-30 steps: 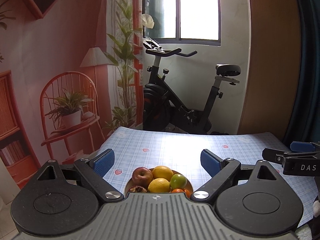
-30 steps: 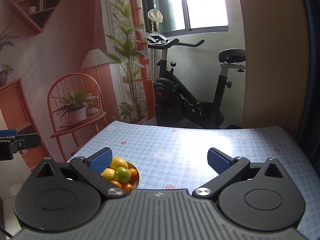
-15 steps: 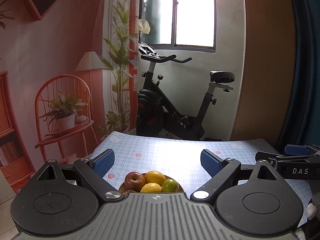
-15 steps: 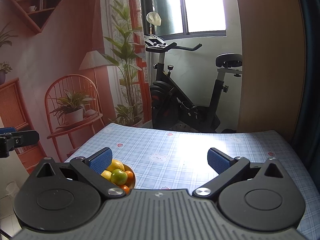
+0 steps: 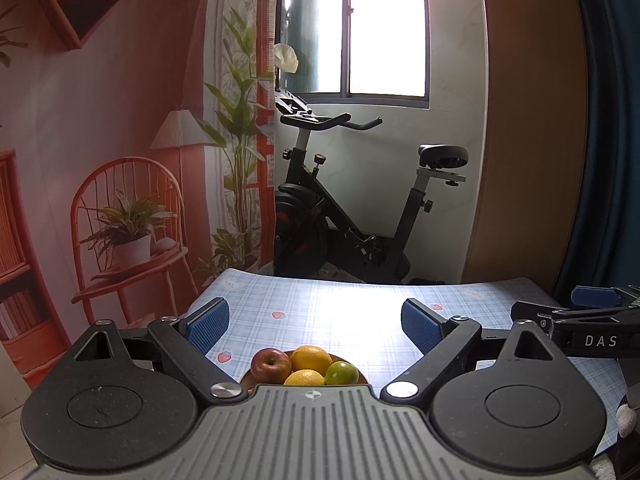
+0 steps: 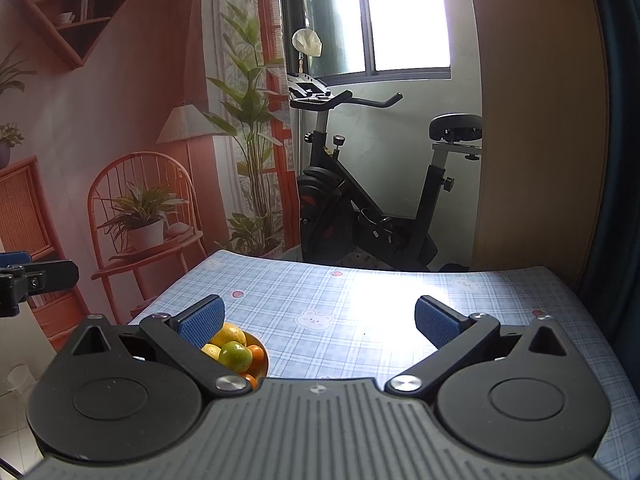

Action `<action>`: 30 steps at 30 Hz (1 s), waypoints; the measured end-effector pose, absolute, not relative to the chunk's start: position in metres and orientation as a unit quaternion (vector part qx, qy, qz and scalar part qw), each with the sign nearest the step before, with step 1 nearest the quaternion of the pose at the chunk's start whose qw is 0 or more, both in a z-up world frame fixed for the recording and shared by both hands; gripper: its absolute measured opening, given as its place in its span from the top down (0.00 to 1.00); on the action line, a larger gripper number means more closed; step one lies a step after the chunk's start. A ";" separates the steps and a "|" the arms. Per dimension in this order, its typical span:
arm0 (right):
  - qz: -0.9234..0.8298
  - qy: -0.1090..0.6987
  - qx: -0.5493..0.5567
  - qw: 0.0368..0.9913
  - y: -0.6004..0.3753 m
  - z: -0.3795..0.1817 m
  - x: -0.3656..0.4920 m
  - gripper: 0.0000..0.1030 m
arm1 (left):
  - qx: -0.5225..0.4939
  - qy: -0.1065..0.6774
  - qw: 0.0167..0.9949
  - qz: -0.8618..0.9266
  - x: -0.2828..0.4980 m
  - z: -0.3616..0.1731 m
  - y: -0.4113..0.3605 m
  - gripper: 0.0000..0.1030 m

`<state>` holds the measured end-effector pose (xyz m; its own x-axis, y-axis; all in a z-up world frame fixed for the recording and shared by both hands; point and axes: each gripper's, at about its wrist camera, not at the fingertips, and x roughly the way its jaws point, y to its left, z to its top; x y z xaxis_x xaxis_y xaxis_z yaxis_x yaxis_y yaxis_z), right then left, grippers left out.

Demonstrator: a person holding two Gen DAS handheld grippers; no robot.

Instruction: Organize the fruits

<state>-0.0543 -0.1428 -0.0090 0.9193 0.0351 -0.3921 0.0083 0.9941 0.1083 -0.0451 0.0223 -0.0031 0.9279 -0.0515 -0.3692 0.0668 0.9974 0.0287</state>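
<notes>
Blue-checked cloth with small strawberry and bunny prints covers the table [image 5: 340, 312], and near its front left part sits a brown bowl [image 6: 262, 364] heaped with fruit. From the left wrist view a red apple [image 5: 271, 364] lies at the left of the pile, an orange-yellow citrus [image 5: 311, 358] behind it, a lemon [image 5: 304, 378] in front and a green citrus [image 5: 341, 373] at the right, all touching one another. The right wrist view shows small oranges [image 6: 256, 354] tucked along the bowl's near right side.

The left gripper [image 5: 316, 322] hovers above and just behind the bowl, its blue-padded fingers [image 5: 208, 324] spread wide with nothing between them; the fruit shows low in the gap. The right gripper [image 6: 318, 320] is likewise wide apart and empty, held over bare cloth, with the bowl off to its left, partly hidden behind its left finger [image 6: 202, 320]. Each gripper's tip pokes into the edge of the other's view.

Beyond the table stand a black exercise bike [image 5: 344, 216] under a bright window [image 5: 384, 28], a printed backdrop [image 5: 128, 152] of a rattan chair and plants at the left, and a dark blue curtain [image 5: 608, 120] at the right.
</notes>
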 end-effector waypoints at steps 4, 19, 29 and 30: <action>0.007 0.201 0.054 0.978 -0.143 -0.009 -0.054 0.00 | 0.021 0.189 0.981 -0.033 -0.045 -0.002 0.024 0.08; 0.006 0.199 0.053 0.978 -0.143 -0.008 -0.056 0.00 | 0.021 0.187 0.982 -0.033 -0.043 -0.001 0.028 0.08; 0.005 0.199 0.052 0.979 -0.145 -0.006 -0.056 0.00 | 0.020 0.187 0.982 -0.033 -0.043 0.000 0.029 0.08; 0.005 0.199 0.052 0.979 -0.144 -0.006 -0.056 0.00 | 0.020 0.186 0.982 -0.033 -0.043 0.000 0.029 0.08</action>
<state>-0.0562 -0.1443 -0.0062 0.9210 0.0298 -0.3885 0.0118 0.9945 0.1042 -0.0430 0.0295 -0.0004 0.9284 -0.0581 -0.3670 0.0731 0.9969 0.0272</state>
